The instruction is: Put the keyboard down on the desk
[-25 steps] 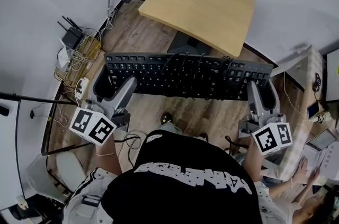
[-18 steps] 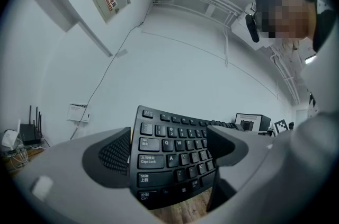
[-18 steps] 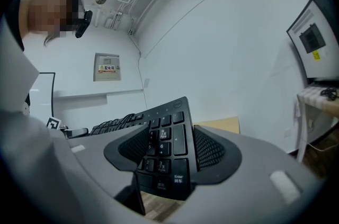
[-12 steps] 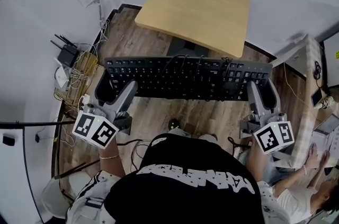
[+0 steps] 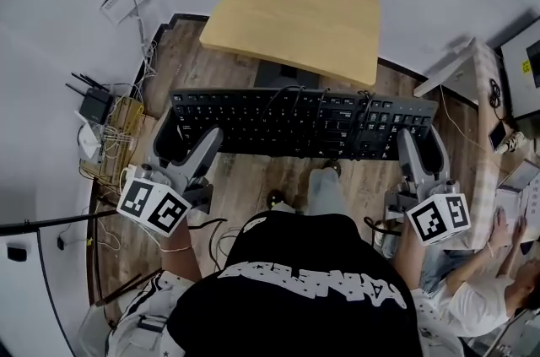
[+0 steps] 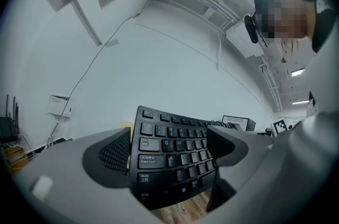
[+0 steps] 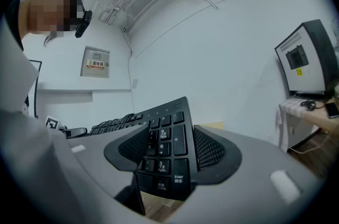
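Black keyboard (image 5: 304,123), held level over the wood floor (image 5: 253,178), just short of the table's (image 5: 295,9) near edge and not on it. Pinched at either short end by left gripper (image 5: 180,143) and right gripper (image 5: 419,148), jaws closed onto the key rows, likely to stop so long a board tipping.

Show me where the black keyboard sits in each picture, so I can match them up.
Head view: keyboard stretched across the middle.
Left gripper view: keyboard bottom centre, Tab-key end between the jaws.
Right gripper view: keyboard bottom centre, number-pad end between the jaws.
Shared landmark: wood floor beneath the keyboard.
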The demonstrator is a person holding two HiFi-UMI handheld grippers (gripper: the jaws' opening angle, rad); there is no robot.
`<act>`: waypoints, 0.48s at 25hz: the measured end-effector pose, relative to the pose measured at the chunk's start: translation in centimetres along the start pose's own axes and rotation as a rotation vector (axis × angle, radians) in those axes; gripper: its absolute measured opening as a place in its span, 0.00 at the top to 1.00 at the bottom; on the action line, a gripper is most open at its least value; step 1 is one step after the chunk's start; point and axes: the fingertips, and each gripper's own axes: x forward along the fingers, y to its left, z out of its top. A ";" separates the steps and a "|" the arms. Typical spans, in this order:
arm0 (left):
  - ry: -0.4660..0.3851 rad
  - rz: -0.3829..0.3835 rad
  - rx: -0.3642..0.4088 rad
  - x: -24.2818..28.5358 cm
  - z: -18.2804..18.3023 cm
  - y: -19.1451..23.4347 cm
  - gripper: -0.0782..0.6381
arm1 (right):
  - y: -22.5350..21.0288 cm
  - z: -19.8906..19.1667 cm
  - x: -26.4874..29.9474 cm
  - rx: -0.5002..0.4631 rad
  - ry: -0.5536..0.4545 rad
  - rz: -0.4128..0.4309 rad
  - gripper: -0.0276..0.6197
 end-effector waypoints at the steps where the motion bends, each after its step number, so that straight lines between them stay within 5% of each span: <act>1: 0.000 -0.002 -0.003 0.0 -0.1 0.0 0.27 | 0.0 0.0 0.0 -0.002 0.002 -0.002 0.53; 12: -0.019 0.063 0.006 -0.9 -0.4 -0.2 0.27 | -0.5 -0.3 1.2 0.003 0.012 0.061 0.53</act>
